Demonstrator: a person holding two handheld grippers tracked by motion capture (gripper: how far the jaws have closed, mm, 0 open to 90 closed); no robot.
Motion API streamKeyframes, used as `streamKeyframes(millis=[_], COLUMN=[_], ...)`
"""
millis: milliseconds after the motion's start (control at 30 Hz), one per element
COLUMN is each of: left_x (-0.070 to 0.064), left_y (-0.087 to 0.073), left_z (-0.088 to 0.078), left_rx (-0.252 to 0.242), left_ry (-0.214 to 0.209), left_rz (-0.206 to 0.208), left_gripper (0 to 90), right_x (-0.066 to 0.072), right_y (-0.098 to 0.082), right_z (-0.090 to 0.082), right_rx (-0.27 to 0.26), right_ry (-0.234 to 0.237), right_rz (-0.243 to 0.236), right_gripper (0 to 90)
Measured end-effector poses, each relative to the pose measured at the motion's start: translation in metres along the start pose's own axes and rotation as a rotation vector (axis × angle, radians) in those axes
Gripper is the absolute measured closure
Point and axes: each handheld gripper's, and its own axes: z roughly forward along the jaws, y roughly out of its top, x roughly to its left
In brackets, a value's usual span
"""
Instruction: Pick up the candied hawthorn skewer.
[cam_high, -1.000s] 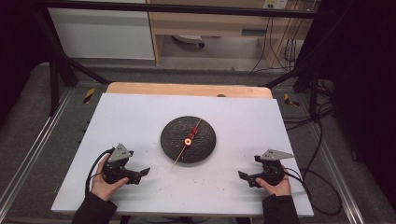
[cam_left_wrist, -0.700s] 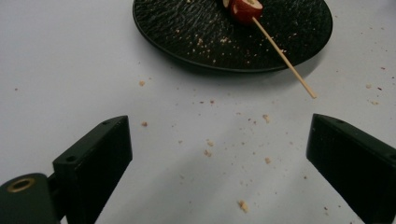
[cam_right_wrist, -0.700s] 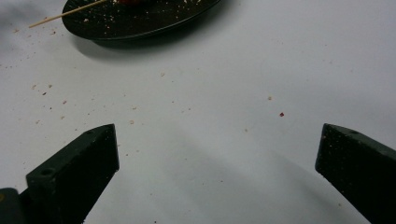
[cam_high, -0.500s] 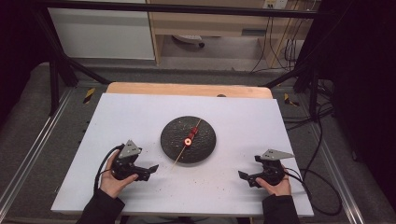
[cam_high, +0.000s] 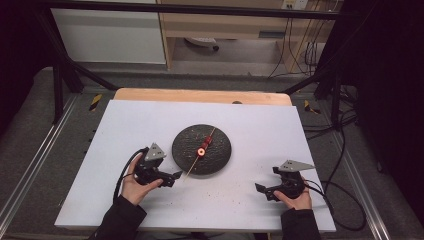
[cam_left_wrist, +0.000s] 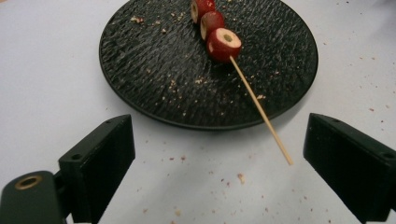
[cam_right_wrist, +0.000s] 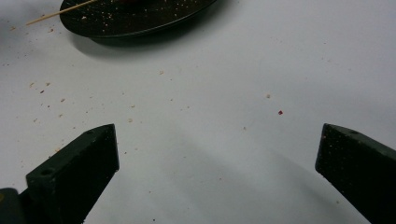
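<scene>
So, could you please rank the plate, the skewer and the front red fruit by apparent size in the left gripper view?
1. Plate, by far the largest.
2. Skewer, long but very thin.
3. Front fruit, smallest.

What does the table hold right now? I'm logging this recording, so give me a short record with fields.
surface: white table
plate: black textured plate, crumbs on it
food: skewer with red fruit pieces, its stick end past the plate rim
left gripper: open, jaws pointed at the stick end
right gripper: open, apart from the plate
</scene>
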Motion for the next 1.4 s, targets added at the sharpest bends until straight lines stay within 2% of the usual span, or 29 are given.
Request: streamKeyframes(millis=[200, 400, 767, 1000, 1267, 1400], left_x=[-0.004, -0.007, -0.016, -0.020, -0.023, -0.026], left_y=[0.010, 0.018, 0.030, 0.038, 0.046, 0.048], left_z=[0.009, 0.020, 0.041, 0.055, 0.067, 0.071], left_rx=[0.017, 0.053, 0.113, 0.162, 0.223, 0.247], left_ry=[0.006, 0.014, 0.036, 0.038, 0.041, 0.061], left_rz=[-0.002, -0.004, 0.000, -0.007, -0.024, -0.016], left_gripper=[11.1, 13.0, 25.2, 35.7, 58.5, 64.6], right_x=[0.000, 0.000, 0.000, 0.000, 0.000, 0.000], right_y=[0.000, 0.000, 0.000, 0.000, 0.000, 0.001], right_z=[0.000, 0.001, 0.001, 0.000, -0.001, -0.001], right_rx=[0.002, 0.000, 0.001, 0.002, -0.002, -0.001], right_ry=[0.000, 0.002, 0.002, 0.003, 0.003, 0.006], right_rz=[-0.005, -0.001, 0.001, -0.001, 0.003, 0.003], right_gripper=[0.5, 0.5, 0.5, 0.5, 0.5, 0.5])
